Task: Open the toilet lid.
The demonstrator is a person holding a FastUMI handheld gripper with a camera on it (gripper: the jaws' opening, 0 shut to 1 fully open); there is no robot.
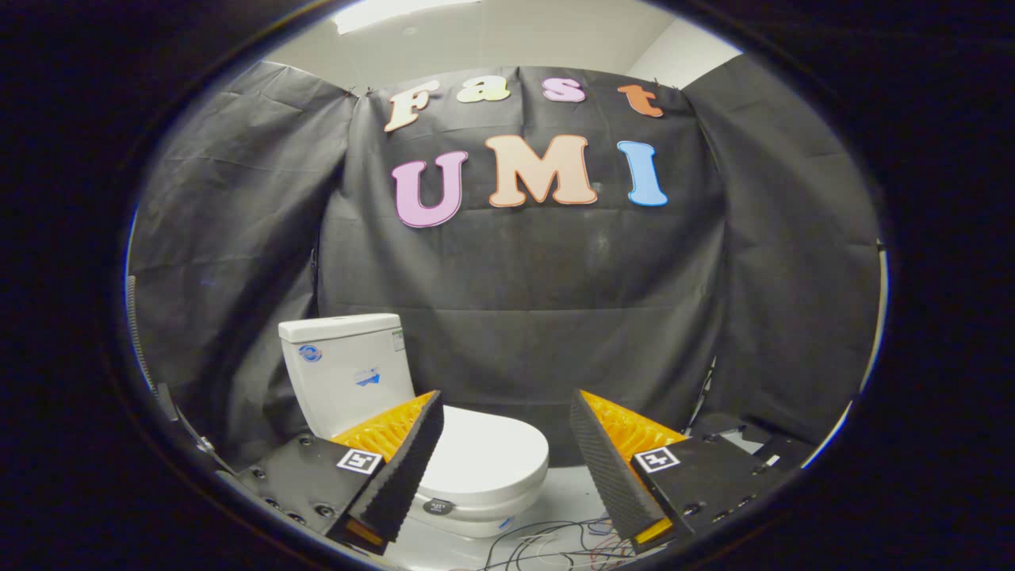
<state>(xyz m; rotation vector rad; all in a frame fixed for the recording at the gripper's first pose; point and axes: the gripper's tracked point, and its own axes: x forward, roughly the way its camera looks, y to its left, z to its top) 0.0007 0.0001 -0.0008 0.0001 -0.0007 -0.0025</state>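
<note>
A white toilet stands ahead of me against the black cloth wall, its tank upright at the back. Its lid lies flat and closed over the bowl, the front rounded edge pointing toward me and to the right. My gripper is open, the two orange fingers with black ribbed pads spread wide. The left finger overlaps the lid's near left part in the view; the right finger stands to the right of the bowl. Nothing is between the fingers, and the lid is beyond them and a little below.
Loose wires lie on the white floor just in front of the toilet bowl. Black cloth walls close the booth behind and on both sides. A dark object sits on the floor at the right wall.
</note>
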